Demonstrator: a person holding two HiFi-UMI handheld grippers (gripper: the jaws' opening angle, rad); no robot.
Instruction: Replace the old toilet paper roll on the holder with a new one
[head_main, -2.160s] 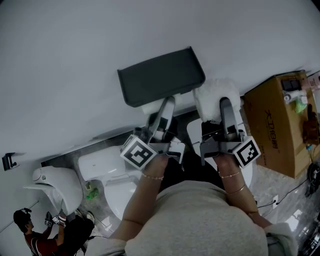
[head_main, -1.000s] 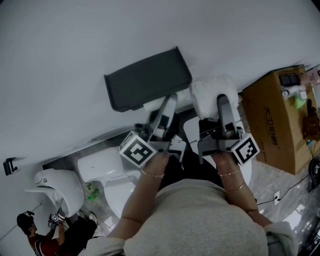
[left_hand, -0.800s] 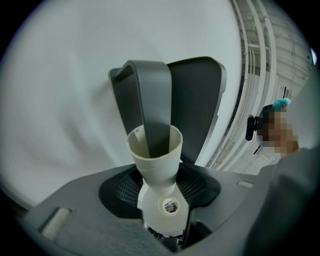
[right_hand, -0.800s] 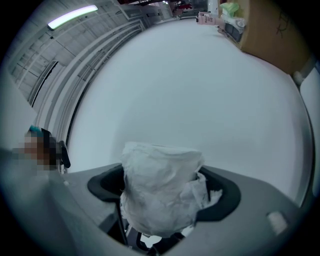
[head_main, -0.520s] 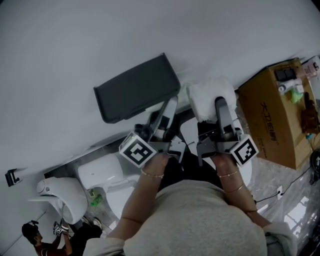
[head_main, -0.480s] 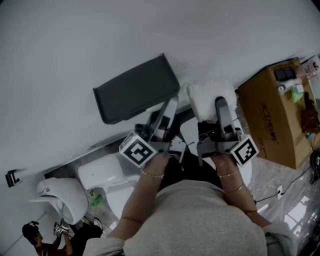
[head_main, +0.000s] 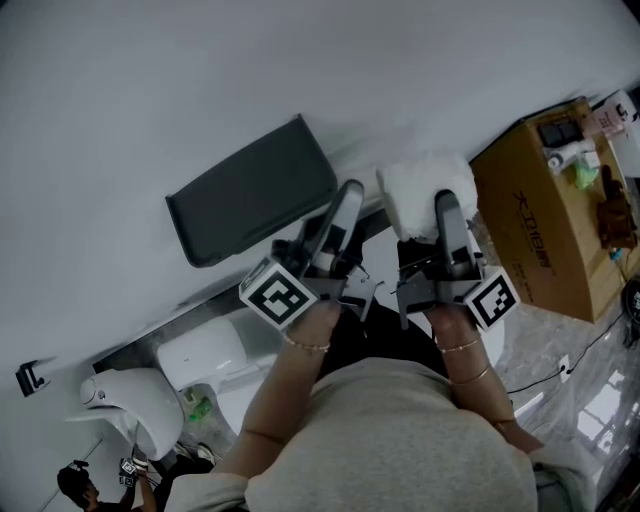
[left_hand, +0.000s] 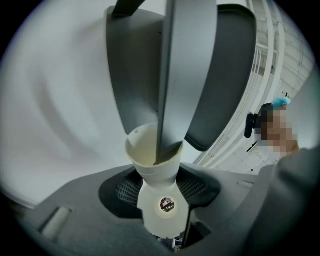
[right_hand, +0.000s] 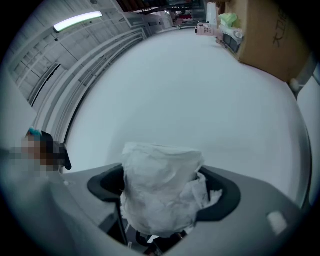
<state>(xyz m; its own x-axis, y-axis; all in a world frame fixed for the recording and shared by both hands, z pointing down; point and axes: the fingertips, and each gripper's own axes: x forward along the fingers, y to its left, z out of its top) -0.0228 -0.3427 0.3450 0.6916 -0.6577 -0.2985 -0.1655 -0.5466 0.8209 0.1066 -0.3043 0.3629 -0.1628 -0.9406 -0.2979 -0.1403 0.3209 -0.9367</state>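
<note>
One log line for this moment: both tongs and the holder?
left tongs: shut on empty cardboard tube | right tongs: shut on toilet paper roll | holder: dark cover just beyond left tongs

The box (head_main: 545, 225) carries dark print along its side, too blurred to read with any certainty; labels on the small things atop it are illegible; the cubes on the left gripper (head_main: 342, 205) and right gripper (head_main: 443, 205) show square black-and-white markers.
</note>
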